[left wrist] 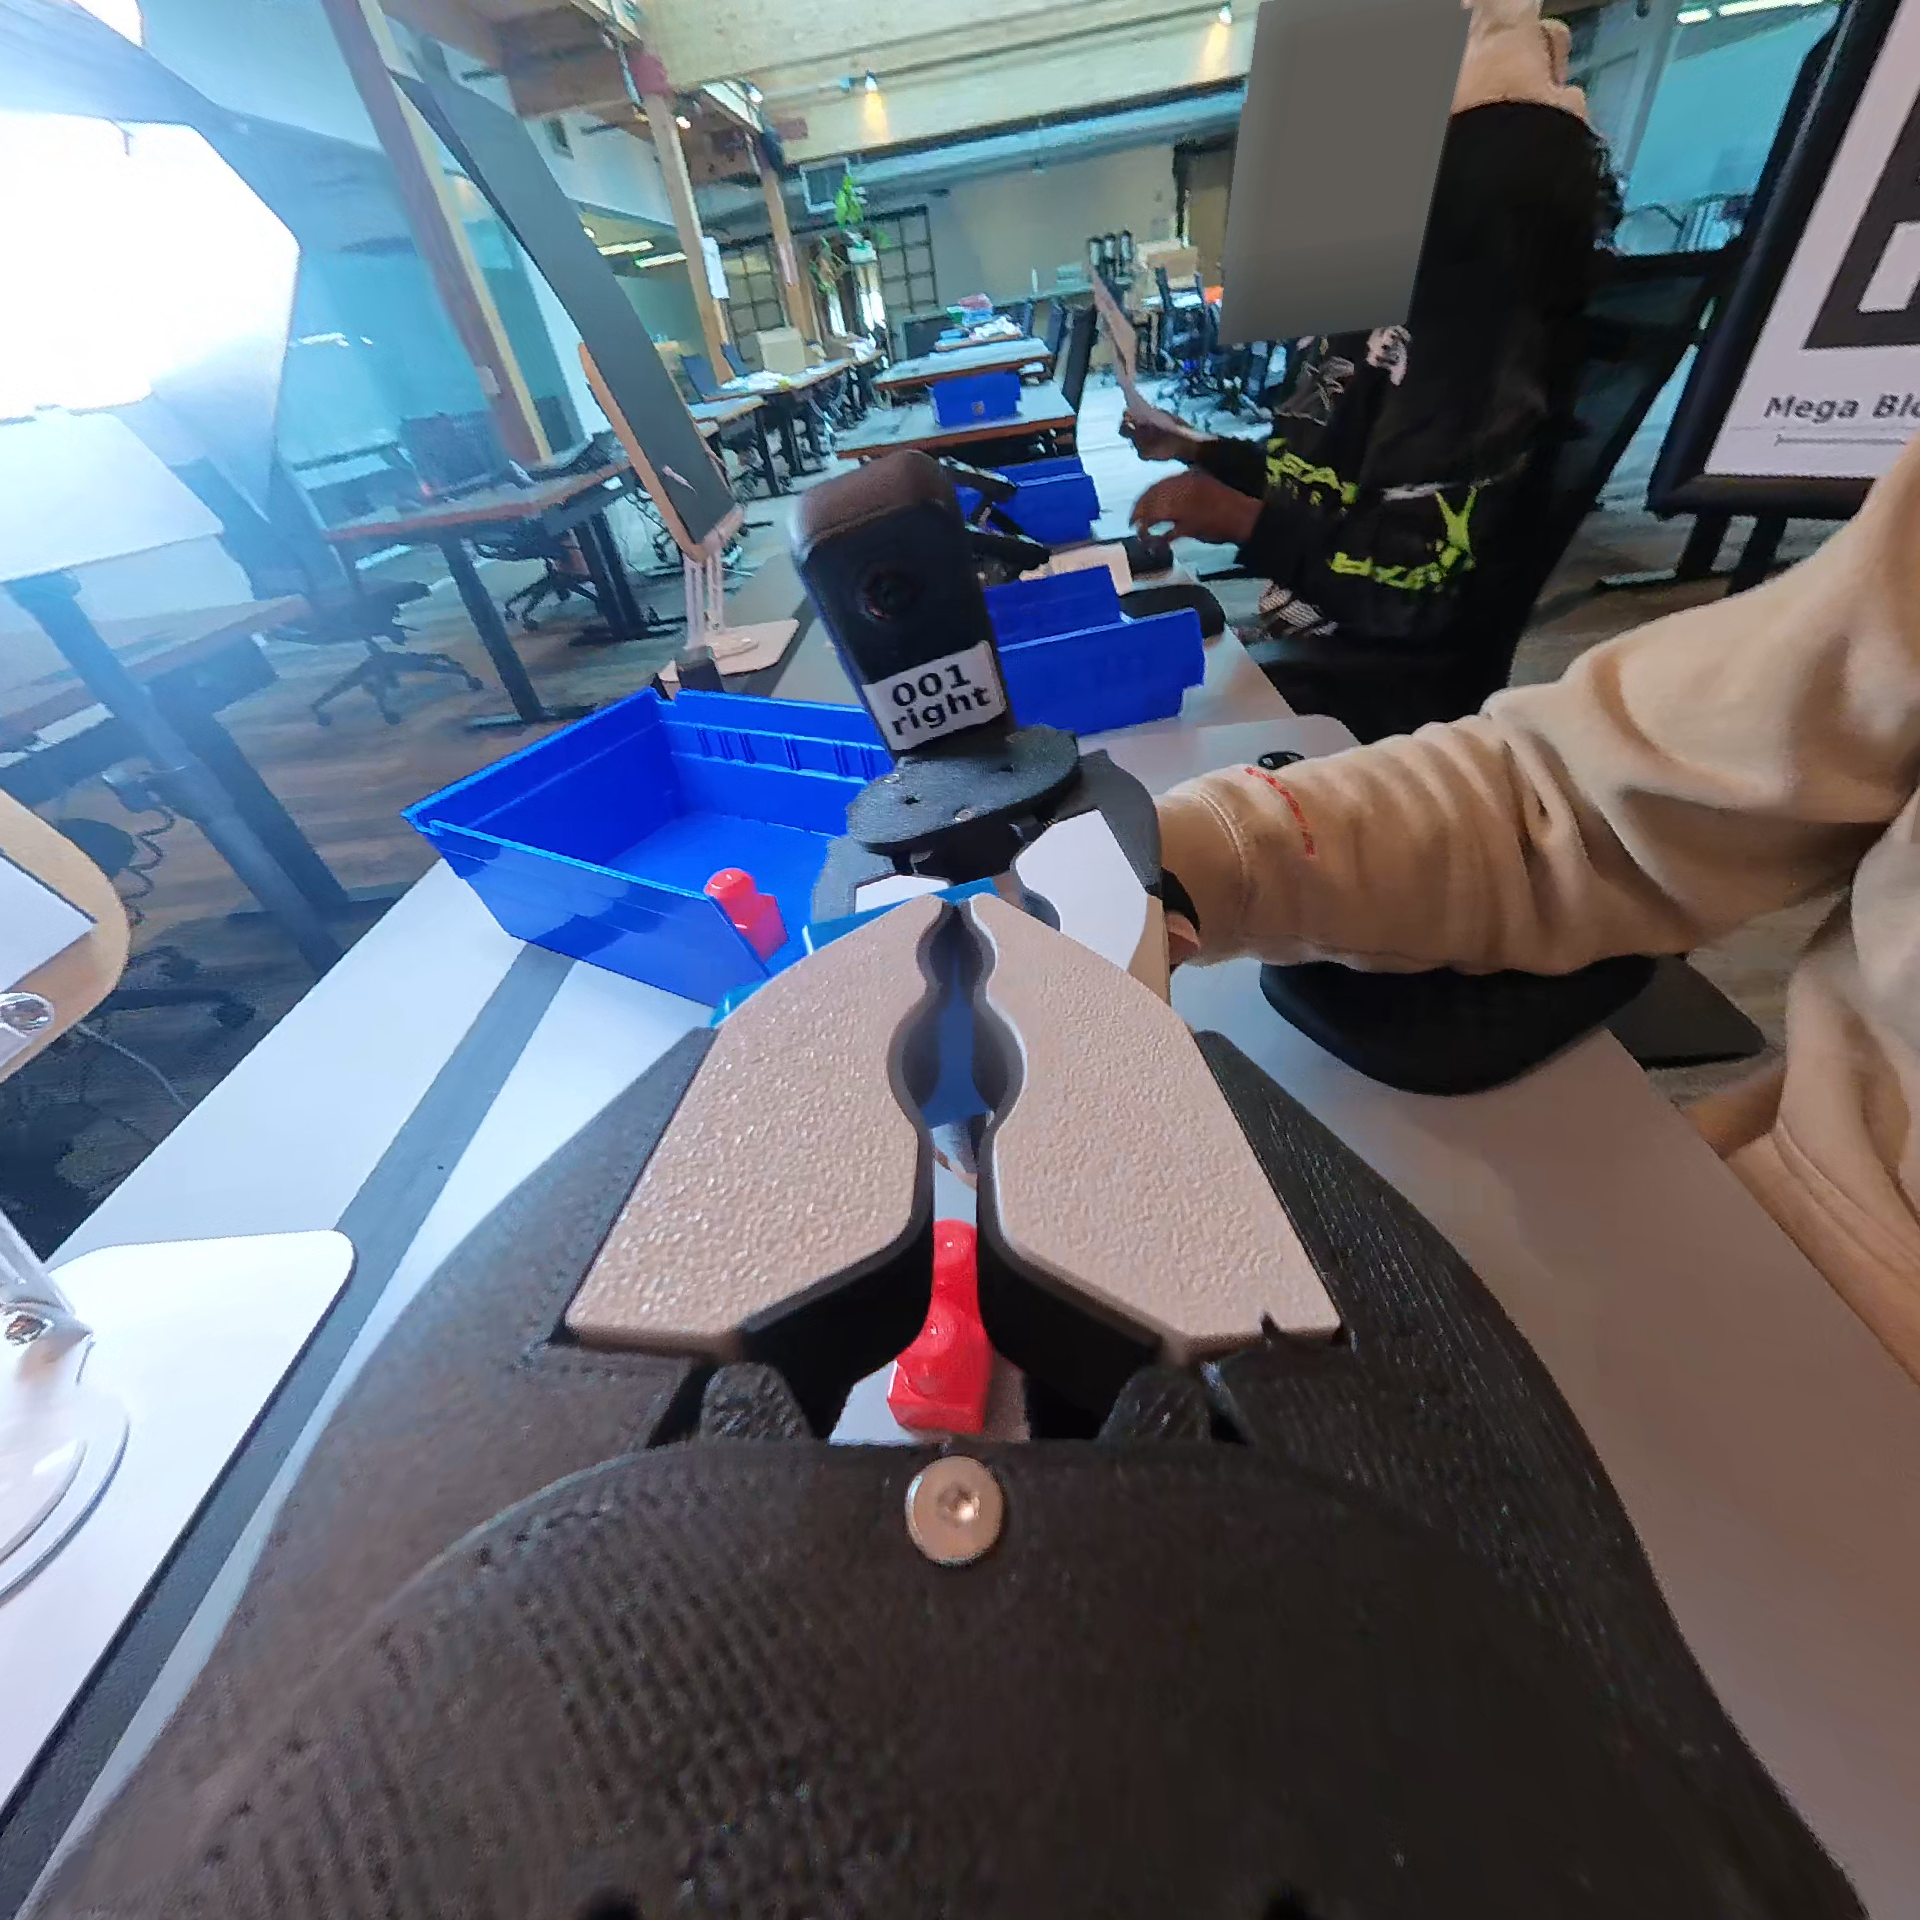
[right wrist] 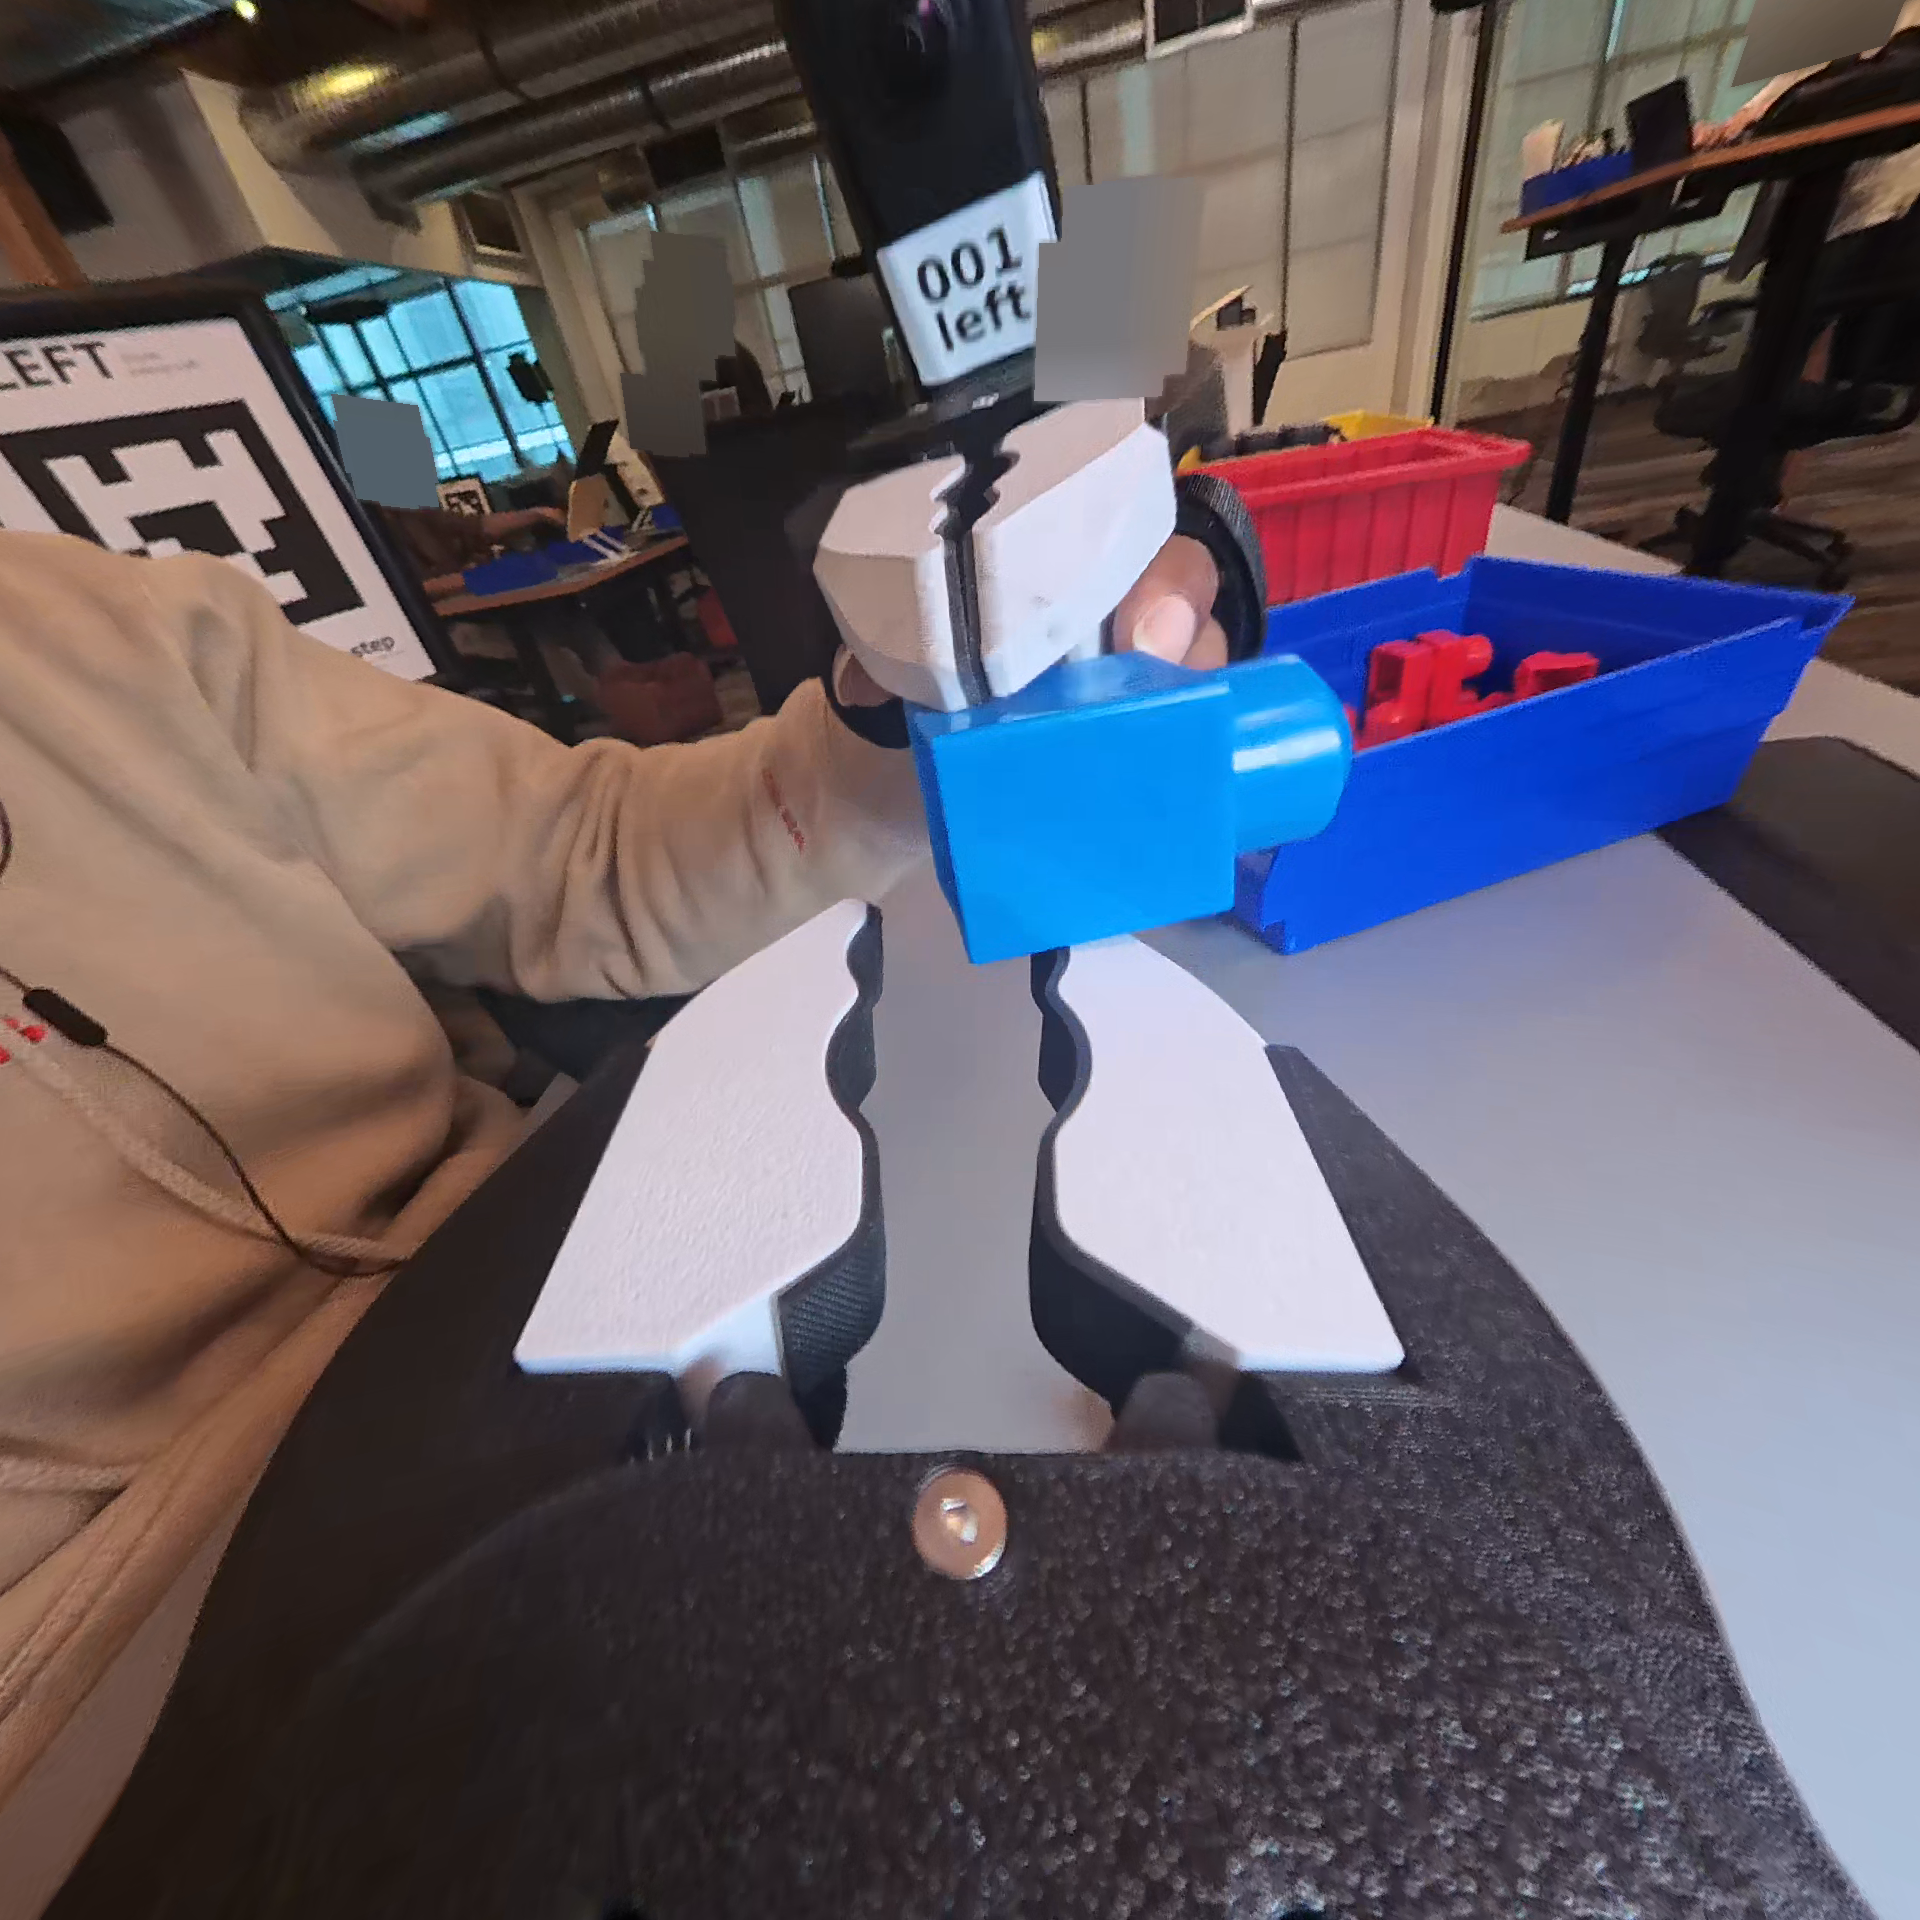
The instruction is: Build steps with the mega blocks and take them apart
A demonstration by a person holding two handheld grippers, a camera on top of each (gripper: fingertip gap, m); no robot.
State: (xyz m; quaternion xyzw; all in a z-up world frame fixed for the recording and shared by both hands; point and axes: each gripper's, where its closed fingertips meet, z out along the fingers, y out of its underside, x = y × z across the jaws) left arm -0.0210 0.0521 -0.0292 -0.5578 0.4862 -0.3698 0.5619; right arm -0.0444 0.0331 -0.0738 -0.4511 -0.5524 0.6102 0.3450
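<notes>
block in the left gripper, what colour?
Blue. The block held in the left gripper shows best in the right wrist view.

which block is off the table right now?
The blue block, clamped in the left gripper, stud sideways. The red blocks lie in the blue bin.

Open-plan office: rows of desks [left wrist: 488,520], swivel chairs [left wrist: 384,634], exposed ceiling ducts [right wrist: 540,94].

The left gripper [right wrist: 961,675] has white fingers and pinches a bright blue block [right wrist: 1091,810]. Past it, red blocks [right wrist: 1444,675] lie in a blue bin [right wrist: 1621,769].
</notes>
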